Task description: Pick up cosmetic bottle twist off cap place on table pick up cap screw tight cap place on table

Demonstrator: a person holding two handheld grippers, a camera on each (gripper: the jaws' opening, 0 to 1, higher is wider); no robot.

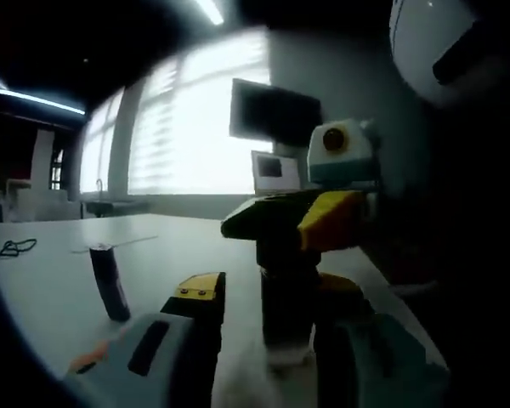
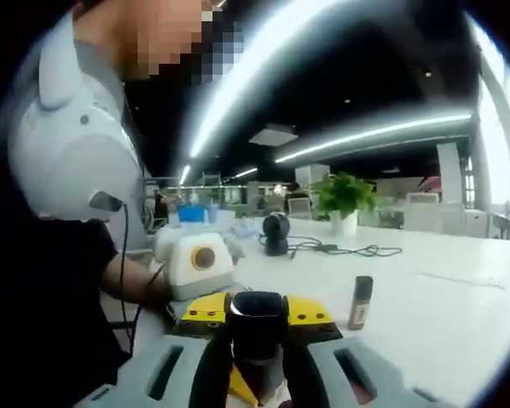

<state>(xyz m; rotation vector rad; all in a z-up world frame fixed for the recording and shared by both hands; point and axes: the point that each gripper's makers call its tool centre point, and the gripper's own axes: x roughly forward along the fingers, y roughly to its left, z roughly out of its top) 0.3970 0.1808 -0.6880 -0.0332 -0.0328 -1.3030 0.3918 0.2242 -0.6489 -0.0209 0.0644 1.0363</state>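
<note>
In the left gripper view, the left gripper [image 1: 276,340] has its jaws closed on the lower body of the dark cosmetic bottle [image 1: 287,308], held upright just above the white surface [image 1: 59,280], while the right gripper [image 1: 302,223] comes in from the right with its yellow-tipped jaws clamped around the bottle's top. In the right gripper view, the right gripper [image 2: 257,336] grips the black cap [image 2: 257,325] between its 2 jaws. A second small dark bottle [image 2: 359,303] stands upright on the surface [image 2: 459,314], well apart from both grippers, beyond it a potted plant [image 2: 343,201].
</note>
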